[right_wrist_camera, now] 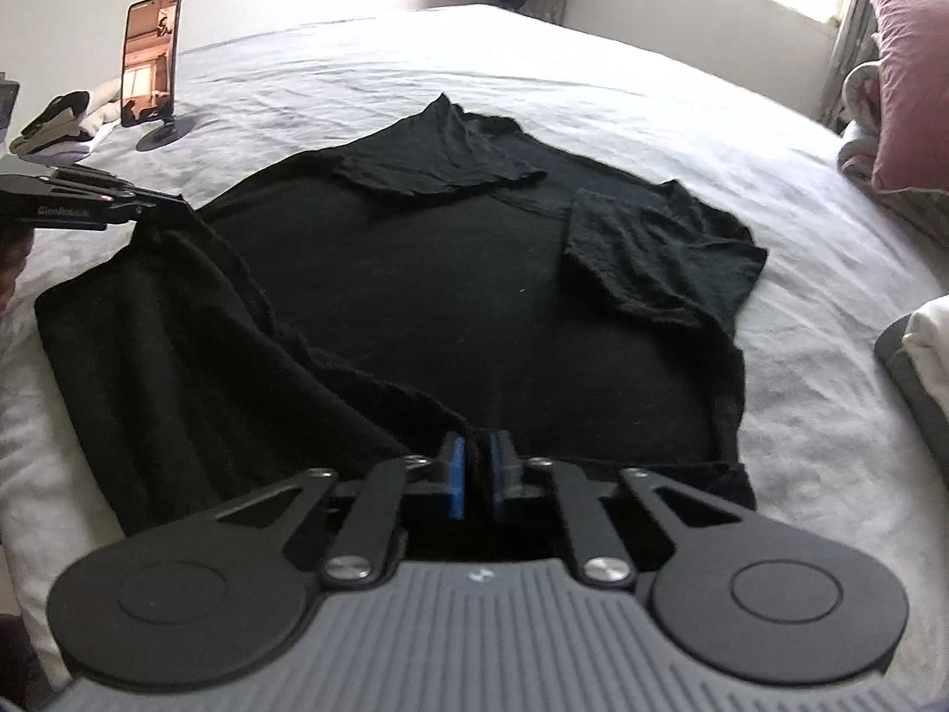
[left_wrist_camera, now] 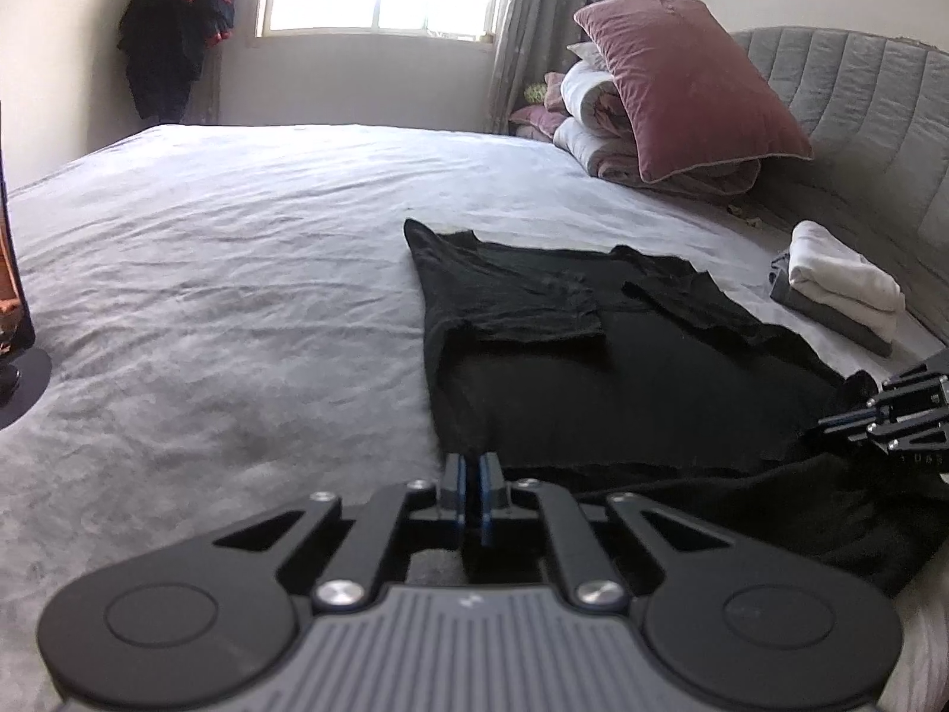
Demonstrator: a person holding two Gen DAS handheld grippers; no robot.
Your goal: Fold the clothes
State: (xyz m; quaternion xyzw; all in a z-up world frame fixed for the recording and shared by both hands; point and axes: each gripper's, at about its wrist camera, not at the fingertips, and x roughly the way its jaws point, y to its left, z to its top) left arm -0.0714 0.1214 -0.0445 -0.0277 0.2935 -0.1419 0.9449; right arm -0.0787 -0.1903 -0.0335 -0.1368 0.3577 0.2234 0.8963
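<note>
A black T-shirt [left_wrist_camera: 623,368] lies spread on the grey bed [left_wrist_camera: 207,273], both sleeves folded in over the body. It also shows in the right wrist view [right_wrist_camera: 427,296]. My left gripper [left_wrist_camera: 473,474] is shut on the shirt's bottom hem at its left corner. My right gripper [right_wrist_camera: 476,463] is shut on the hem at the other corner. The hem edge is lifted and hangs as a fold between the two grippers. The right gripper shows at the right edge of the left wrist view [left_wrist_camera: 854,415], and the left gripper shows at the left of the right wrist view [right_wrist_camera: 172,204].
A folded white and grey pile [left_wrist_camera: 842,285] lies by the grey headboard [left_wrist_camera: 860,95]. A pink pillow [left_wrist_camera: 682,83] rests on rolled bedding. A phone on a stand [right_wrist_camera: 151,59] stands on the bed's far left. Dark clothes [left_wrist_camera: 172,24] hang by the window.
</note>
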